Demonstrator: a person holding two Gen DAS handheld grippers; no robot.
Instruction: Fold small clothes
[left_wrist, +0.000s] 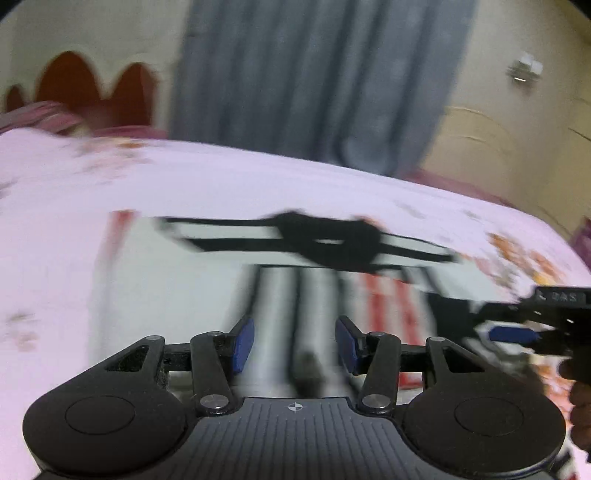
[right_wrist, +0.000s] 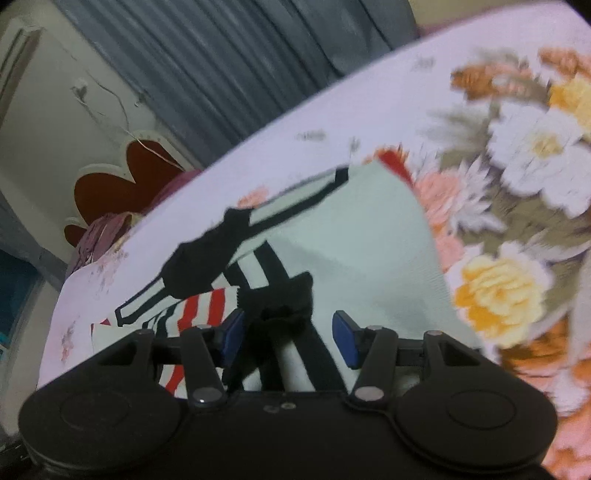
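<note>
Right gripper (left_wrist: 517, 334) lettering blurred, unreadable; garment (right_wrist: 354, 251) shows no legible writing.

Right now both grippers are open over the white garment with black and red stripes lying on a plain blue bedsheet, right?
Not quite: the bedsheet is pale pink with a flower print, as the right wrist view shows. The left gripper and right gripper are open over the garment.
</note>
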